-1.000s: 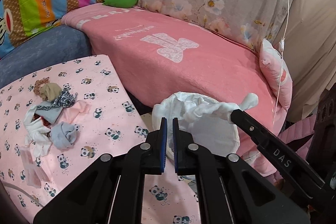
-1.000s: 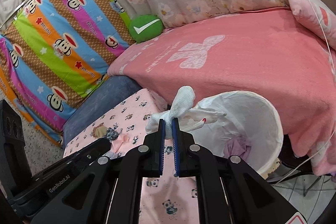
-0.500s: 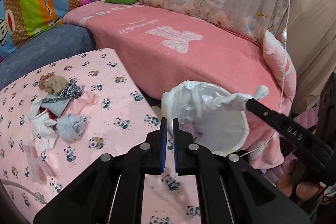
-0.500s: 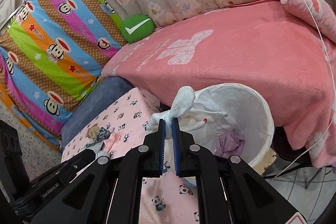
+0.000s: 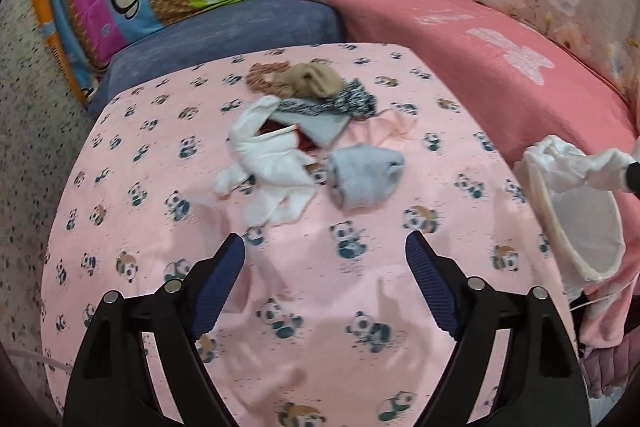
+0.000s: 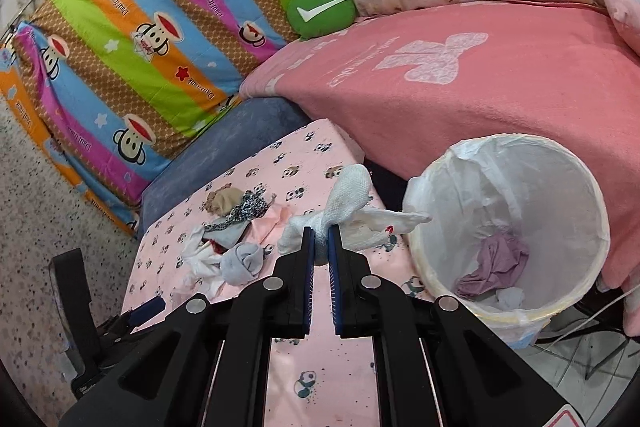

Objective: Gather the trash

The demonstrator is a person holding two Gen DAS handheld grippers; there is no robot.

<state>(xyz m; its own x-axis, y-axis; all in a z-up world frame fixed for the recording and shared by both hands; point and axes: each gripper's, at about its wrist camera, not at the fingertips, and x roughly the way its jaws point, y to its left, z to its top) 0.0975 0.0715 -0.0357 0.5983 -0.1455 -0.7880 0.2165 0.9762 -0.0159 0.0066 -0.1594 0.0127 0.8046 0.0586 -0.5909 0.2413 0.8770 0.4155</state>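
The left gripper (image 5: 325, 259) has just opened wide, with nothing between its jaws, over the pile of rags (image 5: 308, 143) on the panda cloth (image 5: 320, 307). The right gripper (image 6: 319, 239) pinches a white rag (image 6: 348, 203) just left of the bin (image 6: 508, 223).

Your left tool (image 5: 325, 255) has matt black plastic arms, ribbed blue pads (image 5: 219, 279) and bright metal pins. The tabletop (image 5: 304, 307) wears thin, creased printed cloth. The rags (image 5: 276, 155) on it are soft knit and woven fabric. Your right tool (image 6: 319, 239) pinches a waffle-textured white cloth (image 6: 348, 195). The bin (image 6: 516, 219) carries a thin, crinkled, slightly glossy plastic liner. The blanket (image 6: 500, 95) looks fleecy.
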